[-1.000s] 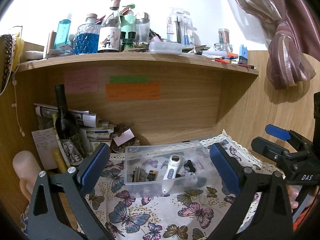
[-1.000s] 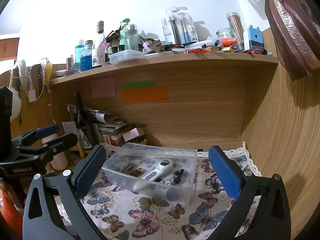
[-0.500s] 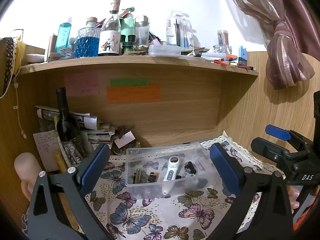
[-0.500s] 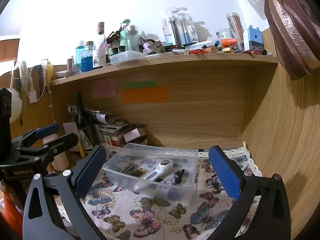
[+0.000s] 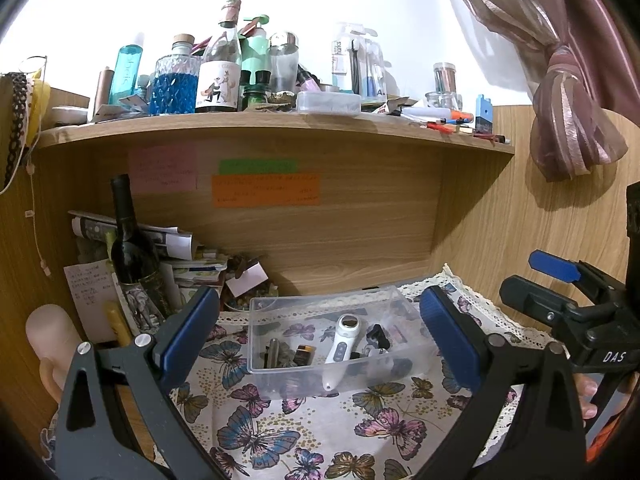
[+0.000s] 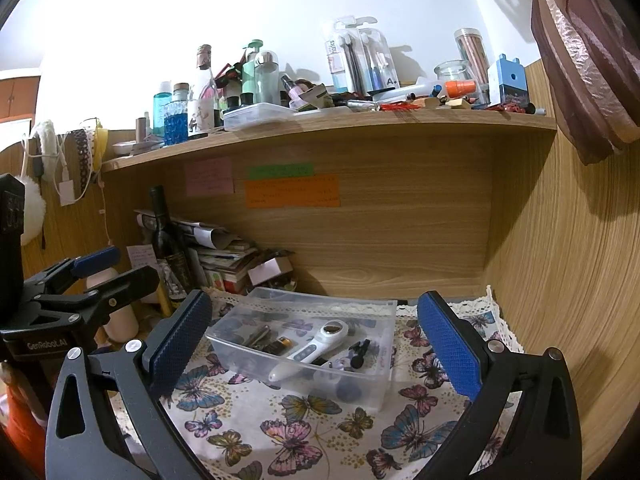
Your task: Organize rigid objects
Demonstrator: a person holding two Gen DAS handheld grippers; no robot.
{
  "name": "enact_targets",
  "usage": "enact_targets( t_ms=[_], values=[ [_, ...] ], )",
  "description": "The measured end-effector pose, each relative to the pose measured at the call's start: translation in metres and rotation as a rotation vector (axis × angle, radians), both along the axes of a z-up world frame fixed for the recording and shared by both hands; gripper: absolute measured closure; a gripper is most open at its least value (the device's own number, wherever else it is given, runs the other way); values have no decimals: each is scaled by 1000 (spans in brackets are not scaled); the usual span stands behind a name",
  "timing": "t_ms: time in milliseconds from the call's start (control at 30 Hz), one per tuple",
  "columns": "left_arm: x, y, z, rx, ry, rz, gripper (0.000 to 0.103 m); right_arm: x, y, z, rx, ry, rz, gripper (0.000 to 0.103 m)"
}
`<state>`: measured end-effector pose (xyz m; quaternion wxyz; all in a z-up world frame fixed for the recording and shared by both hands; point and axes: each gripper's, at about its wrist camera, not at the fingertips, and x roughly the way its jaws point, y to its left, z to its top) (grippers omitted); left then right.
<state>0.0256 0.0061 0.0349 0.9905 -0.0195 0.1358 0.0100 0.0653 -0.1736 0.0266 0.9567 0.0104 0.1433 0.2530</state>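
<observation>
Clutter sits gathered in a clear rectangular plastic bin [image 5: 340, 340] at lower centre of both views, on a white butterfly-print cloth with a lace edge [image 5: 304, 420]. Inside lie a white handheld device with a round head [image 5: 343, 344], a small metal cylinder [image 5: 273, 353], a dark boxy piece beside it, and a black clip-like part [image 6: 358, 350]; other bits are too small to name. By my reckoning the sorting is well along, since nothing rigid lies loose on the cloth near the bin. What remains, if anything, I cannot tell; the crowded wooden shelf [image 6: 328, 124] across the upper frame and the dark wine bottle [image 5: 130, 240] at left are untidy.

The left gripper [image 5: 320, 332], blue pads wide apart and empty, frames the bin from in front, not touching it. The right gripper [image 6: 312, 332] is likewise spread, holding nothing, with the bin between and beyond its pads.
</observation>
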Motion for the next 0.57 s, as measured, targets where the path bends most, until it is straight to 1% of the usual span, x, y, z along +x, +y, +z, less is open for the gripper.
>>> enact_targets(
  t_ms=[567],
  values=[
    [-1, -2, -1, -7, -6, 0, 1, 1, 4, 0, -20, -6, 2, 0]
  ],
)
